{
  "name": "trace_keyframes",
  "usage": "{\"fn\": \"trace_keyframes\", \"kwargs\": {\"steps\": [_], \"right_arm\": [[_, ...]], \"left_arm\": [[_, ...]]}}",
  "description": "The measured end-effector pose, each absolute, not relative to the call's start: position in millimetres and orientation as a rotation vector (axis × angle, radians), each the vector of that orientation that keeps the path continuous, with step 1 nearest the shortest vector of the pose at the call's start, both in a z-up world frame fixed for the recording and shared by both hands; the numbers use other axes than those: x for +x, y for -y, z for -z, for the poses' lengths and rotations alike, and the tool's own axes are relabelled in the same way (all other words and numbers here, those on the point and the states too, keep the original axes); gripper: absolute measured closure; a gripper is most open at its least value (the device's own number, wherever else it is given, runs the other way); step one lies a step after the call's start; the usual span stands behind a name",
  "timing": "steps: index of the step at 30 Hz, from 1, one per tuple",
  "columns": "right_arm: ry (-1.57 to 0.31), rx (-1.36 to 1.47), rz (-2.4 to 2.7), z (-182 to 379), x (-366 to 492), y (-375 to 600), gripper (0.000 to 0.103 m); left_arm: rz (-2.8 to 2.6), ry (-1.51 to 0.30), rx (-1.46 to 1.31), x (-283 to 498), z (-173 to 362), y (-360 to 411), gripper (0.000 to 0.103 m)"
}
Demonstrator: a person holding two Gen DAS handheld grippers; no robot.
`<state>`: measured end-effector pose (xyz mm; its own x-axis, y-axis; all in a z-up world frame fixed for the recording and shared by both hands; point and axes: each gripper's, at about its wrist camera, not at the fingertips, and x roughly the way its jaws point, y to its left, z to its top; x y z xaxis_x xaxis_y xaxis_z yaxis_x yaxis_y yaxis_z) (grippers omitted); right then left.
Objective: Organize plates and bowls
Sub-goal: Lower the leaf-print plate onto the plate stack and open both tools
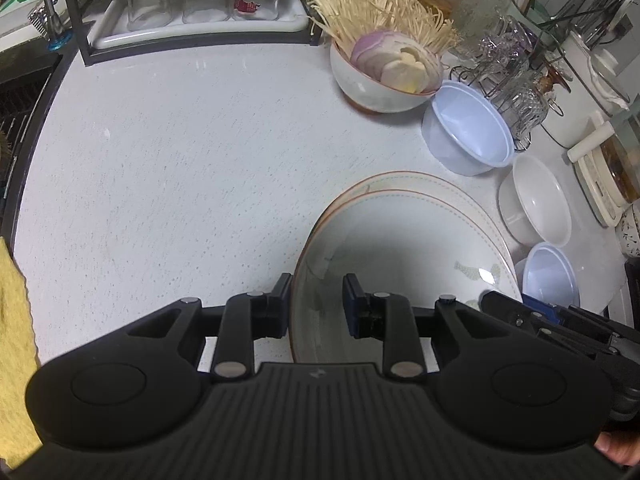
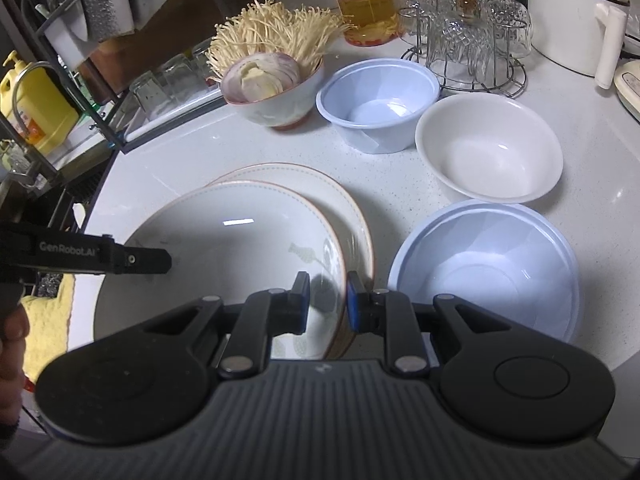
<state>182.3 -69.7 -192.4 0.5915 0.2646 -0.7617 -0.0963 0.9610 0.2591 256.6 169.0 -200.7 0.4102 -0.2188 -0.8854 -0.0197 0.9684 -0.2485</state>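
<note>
A deep plate with a brown rim and leaf print point(image 1: 400, 248) point(image 2: 240, 248) sits tilted over a second brown-rimmed plate point(image 1: 432, 186) point(image 2: 320, 184) on the white counter. My left gripper point(image 1: 316, 300) straddles the top plate's left rim, one finger outside, one inside, with a gap to the rim. My right gripper point(image 2: 327, 300) straddles its right rim the same way. Two pale blue plastic bowls point(image 2: 378, 104) point(image 2: 492, 268) and a white bowl point(image 2: 488, 148) stand to the right.
A bowl of enoki mushrooms and sliced onion point(image 2: 272, 84) stands behind the plates. A glass rack point(image 2: 468, 36), oil jar point(image 2: 366, 4) and white kettle point(image 2: 576, 12) line the back. A tray of upturned glasses point(image 1: 200, 4) is at back left, a yellow cloth point(image 1: 12, 340) at left.
</note>
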Motion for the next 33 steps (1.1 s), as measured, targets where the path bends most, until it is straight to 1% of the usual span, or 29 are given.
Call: {"fn": "trace_keyframes", "kwargs": {"steps": [8, 15, 16, 18, 21, 26, 29, 33], "right_arm": [[-0.899, 0.219, -0.209, 199.3, 185.4, 67.0, 0.081], [-0.934, 0.247, -0.184, 194.9, 190.9, 69.7, 0.081], [-0.940, 0.258, -0.173, 194.1, 191.4, 69.6, 0.080], [-0.944, 0.268, -0.180, 191.3, 191.2, 67.3, 0.062], [-0.933, 0.266, -0.185, 184.5, 189.3, 64.5, 0.050], [-0.913, 0.259, -0.179, 177.2, 185.1, 69.2, 0.052], [-0.919, 0.234, -0.172, 175.9, 182.6, 68.9, 0.050], [-0.936, 0.251, -0.177, 179.4, 178.2, 76.9, 0.050]], "left_arm": [[0.106, -1.121, -0.247, 259.1, 198.6, -171.5, 0.073], [0.104, -1.089, -0.274, 252.4, 188.0, -175.5, 0.072], [0.101, -1.081, -0.274, 250.9, 185.6, -175.6, 0.072], [0.092, -1.072, -0.292, 248.1, 181.8, -177.4, 0.072], [0.073, -1.057, -0.307, 243.6, 176.2, -179.4, 0.072], [0.048, -1.041, -0.318, 235.0, 170.1, -179.4, 0.072], [0.031, -1.028, -0.331, 229.5, 166.7, -179.1, 0.072], [0.018, -1.005, -0.336, 219.8, 159.0, -175.1, 0.072]]}}
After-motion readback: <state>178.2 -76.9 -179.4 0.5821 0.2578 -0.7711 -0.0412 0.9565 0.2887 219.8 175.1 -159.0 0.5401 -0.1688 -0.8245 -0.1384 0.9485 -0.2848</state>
